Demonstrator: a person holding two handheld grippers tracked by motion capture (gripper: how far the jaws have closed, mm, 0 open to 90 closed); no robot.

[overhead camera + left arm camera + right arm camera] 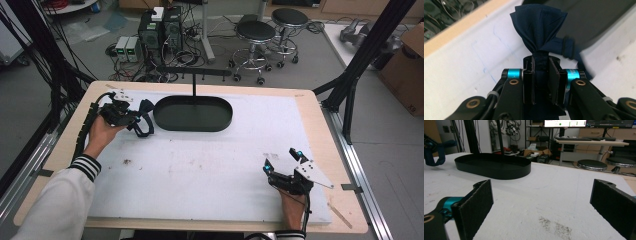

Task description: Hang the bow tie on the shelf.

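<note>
A dark navy bow tie (537, 27) is pinched at its knot between the jaws of my left gripper (541, 62), which is shut on it; its strap (569, 47) loops off to the right. In the high view the left gripper (131, 118) holds the bow tie (145, 107) just left of the black oval tray (192, 122), with the strap (142, 131) hanging down. My right gripper (282, 161) rests near the table's front right, open, with nothing between its pads (477, 205). The black oval tray (492, 166) lies ahead of it.
A black T-shaped stand (194, 80) rises from the tray's far side. The white mat (210, 165) covers the wooden table. Stools (256, 37) and computers (160, 30) stand on the floor beyond the far edge.
</note>
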